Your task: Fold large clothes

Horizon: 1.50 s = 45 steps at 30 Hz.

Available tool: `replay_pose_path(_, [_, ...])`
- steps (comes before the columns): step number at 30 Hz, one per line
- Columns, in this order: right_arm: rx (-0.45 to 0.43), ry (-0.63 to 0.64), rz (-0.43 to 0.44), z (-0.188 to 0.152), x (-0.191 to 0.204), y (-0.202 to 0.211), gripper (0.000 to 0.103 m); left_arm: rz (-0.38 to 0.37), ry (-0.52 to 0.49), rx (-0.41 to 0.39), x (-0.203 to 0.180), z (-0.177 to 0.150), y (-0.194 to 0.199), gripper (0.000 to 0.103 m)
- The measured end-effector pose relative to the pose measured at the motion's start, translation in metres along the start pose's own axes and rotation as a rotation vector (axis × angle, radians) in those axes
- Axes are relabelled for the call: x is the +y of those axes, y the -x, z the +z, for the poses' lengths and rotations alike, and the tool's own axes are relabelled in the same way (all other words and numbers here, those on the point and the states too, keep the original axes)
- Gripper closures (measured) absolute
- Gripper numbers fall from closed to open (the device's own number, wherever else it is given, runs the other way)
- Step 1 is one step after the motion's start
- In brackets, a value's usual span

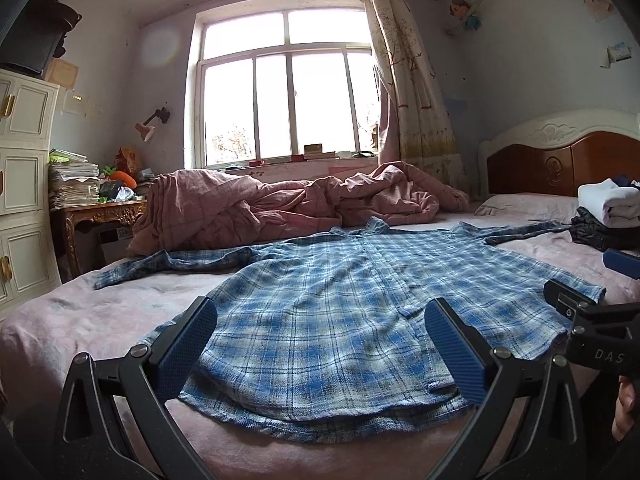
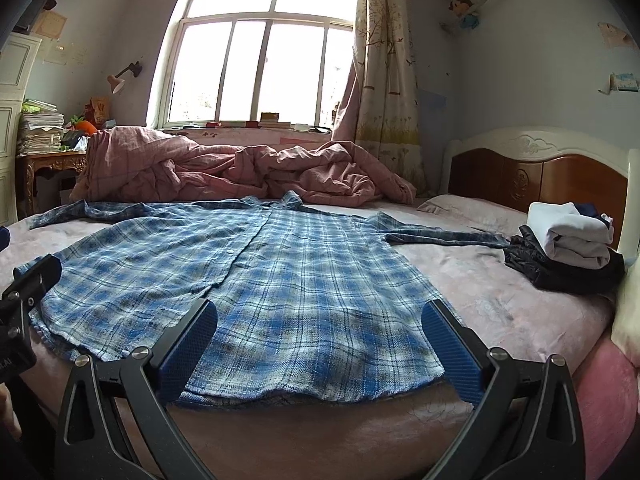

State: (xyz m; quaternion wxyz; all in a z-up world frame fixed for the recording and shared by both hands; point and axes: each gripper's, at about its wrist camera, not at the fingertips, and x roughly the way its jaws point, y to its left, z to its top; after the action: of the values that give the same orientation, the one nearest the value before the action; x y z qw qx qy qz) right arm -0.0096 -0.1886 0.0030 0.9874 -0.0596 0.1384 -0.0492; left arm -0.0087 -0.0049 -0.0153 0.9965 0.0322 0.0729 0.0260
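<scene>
Hovering over the bed (image 1: pixel 60 312), we hold our left claw (image 1: pixel 318 344) spread wide above the hem of a blue plaid shirt (image 1: pixel 340 300) lying flat, sleeves outstretched; our right claw (image 2: pixel 320 344) gapes empty above the same hem, with folded clothes (image 2: pixel 568 240) stacked near the headboard (image 2: pixel 540 172).

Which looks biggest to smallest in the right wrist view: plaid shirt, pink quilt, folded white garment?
1. plaid shirt, though it lies nearest the camera
2. pink quilt, farther back
3. folded white garment
</scene>
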Motion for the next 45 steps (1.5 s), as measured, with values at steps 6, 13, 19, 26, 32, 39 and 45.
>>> replay_pose_path(6, [-0.002,0.003,0.002,0.0,0.0,0.0,0.0,0.005,-0.002,-0.005,0.001,0.0,0.0,0.0])
replay_pose_path(13, [-0.019,0.078,0.04,-0.002,0.002,0.001,0.0,0.012,-0.061,0.001,-0.001,-0.006,-0.005,0.0])
replay_pose_path(19, [-0.017,0.233,0.063,-0.013,0.003,-0.002,0.0,-0.019,-0.129,0.024,-0.005,-0.018,-0.003,0.0])
replay_pose_path(26, [0.059,0.281,0.128,-0.04,0.008,-0.006,0.0,0.004,-0.193,0.109,-0.007,-0.039,-0.007,0.0])
replay_pose_path(32, [0.091,0.369,0.143,-0.053,0.018,-0.01,0.0,-0.002,-0.344,0.148,-0.03,-0.052,-0.005,0.0])
replay_pose_path(39, [0.16,0.391,0.163,-0.052,0.022,-0.025,0.0,-0.088,-0.386,0.262,-0.048,-0.061,-0.019,0.0])
replay_pose_path(45, [0.205,0.313,0.139,-0.044,-0.003,-0.042,0.0,0.023,-0.271,0.28,-0.02,-0.047,-0.032,0.0])
